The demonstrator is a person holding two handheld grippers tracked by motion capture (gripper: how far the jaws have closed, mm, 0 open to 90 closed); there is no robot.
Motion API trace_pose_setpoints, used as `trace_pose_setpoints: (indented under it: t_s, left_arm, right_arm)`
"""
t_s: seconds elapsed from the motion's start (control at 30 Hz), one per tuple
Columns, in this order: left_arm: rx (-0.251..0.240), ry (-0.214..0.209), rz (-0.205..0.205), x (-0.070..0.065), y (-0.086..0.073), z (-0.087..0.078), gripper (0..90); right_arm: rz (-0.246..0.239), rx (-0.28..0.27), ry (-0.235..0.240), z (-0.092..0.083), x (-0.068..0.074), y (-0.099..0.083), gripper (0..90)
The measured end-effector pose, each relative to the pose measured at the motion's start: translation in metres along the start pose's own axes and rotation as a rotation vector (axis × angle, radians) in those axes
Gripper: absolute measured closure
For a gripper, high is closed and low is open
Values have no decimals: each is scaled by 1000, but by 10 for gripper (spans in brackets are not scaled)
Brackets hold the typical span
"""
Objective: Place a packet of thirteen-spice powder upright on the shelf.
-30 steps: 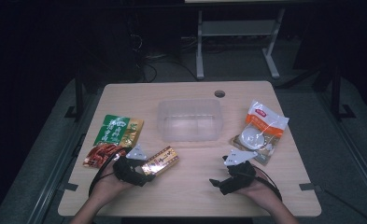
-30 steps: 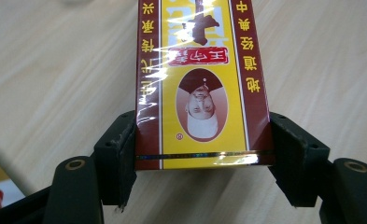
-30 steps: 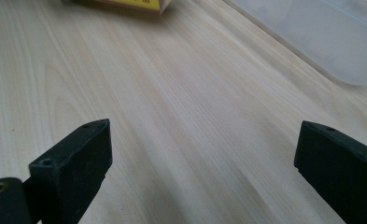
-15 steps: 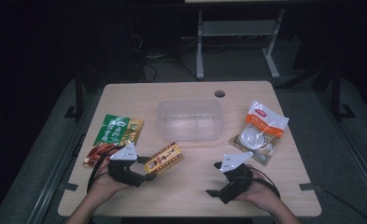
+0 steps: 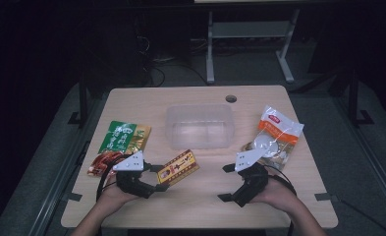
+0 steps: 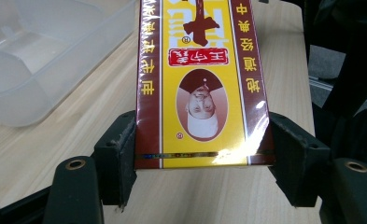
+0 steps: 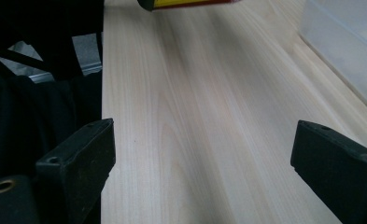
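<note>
1. From the high view, your left hand-held gripper (image 5: 158, 178) grips the near end of the red-and-yellow box (image 5: 179, 167), in front of the clear plastic container (image 5: 199, 126) on the table (image 5: 200, 206).
2. The left gripper view adds what that one hides: both pads press the box's long sides, and its printed face reads upside down.
3. Your right hand-held gripper (image 5: 228, 183) stands wide open; the right gripper view shows bare wood between its jaws.
</note>
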State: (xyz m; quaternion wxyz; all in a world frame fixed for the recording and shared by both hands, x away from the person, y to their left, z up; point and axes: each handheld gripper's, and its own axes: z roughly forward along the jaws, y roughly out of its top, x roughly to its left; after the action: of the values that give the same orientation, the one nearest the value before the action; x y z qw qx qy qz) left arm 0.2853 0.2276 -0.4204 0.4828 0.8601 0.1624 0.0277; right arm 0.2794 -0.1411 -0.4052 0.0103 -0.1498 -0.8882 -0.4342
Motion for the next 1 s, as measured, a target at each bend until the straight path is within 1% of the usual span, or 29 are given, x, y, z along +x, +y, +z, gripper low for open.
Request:
trace_pose_setpoints:
  t_s: [0.07,0.1,0.2,0.23,0.27,0.3,0.33,0.4,0.43,0.47,0.5,0.57,0.6,0.63,0.67,0.77,0.8,0.83,0.9,0.93,1.0]
  left_arm:
    - [-3,-1,10,-1,0,0,320]
    - [-5,-4,13,-1,0,-1,320]
    - [-17,-10,14,-3,0,-2,320]
    - [-18,-14,19,-3,0,-2,320]
    - [-20,-15,20,-3,0,-2,320]
    - [-22,-15,20,-3,0,-2,320]
    - [-24,-17,23,-3,0,-3,320]
    - [-31,-24,30,-4,0,-3,320]
    - [-32,-28,28,-4,0,-3,320]
    - [-35,-30,37,-4,0,-4,320]
    - [-37,-34,38,-5,0,-4,320]
    - [-38,-41,44,-5,0,-4,320]
    - [-38,-46,45,-5,0,-4,320]
    - [-37,-49,52,-5,0,-4,320]
    - [-38,-57,52,-5,0,-3,320]
    - [-54,-89,52,-7,0,-2,320]
    - [-62,-94,52,-8,0,-2,320]
    - [-57,-101,68,-8,1,-3,320]
    - [-54,-114,72,-9,1,-3,320]
    - [-61,-115,72,-10,1,-2,320]
    - [-53,-123,80,-9,0,-2,320]
  right_arm:
    - [-1,-6,10,-2,-5,4,73]
    - [14,-13,22,-3,-6,7,74]
    - [6,-30,37,-4,-13,15,74]
    - [-11,-28,39,-4,-16,18,74]
    - [-7,-32,47,-4,-18,21,74]
    - [-27,-40,49,-3,-21,24,75]
    - [-9,-54,70,-3,-22,27,75]
    - [-27,-51,86,-1,-25,32,75]
    - [-34,-55,95,0,-27,36,79]
    - [-31,-65,113,0,-28,37,97]
    - [-44,-69,120,1,-30,40,104]
    - [-51,-59,132,4,-31,46,112]
    - [-65,-55,132,5,-32,48,114]
    - [-73,-64,147,6,-32,51,116]
    - [-77,-63,150,8,-32,53,116]
    - [-115,-54,169,13,-32,62,125]
    - [-130,-57,181,15,-31,65,132]
    - [-136,-63,197,17,-31,67,132]
    - [-160,-67,210,22,-30,72,132]
    - [-168,-67,216,24,-30,74,132]
    - [-180,-83,242,26,-28,77,137]
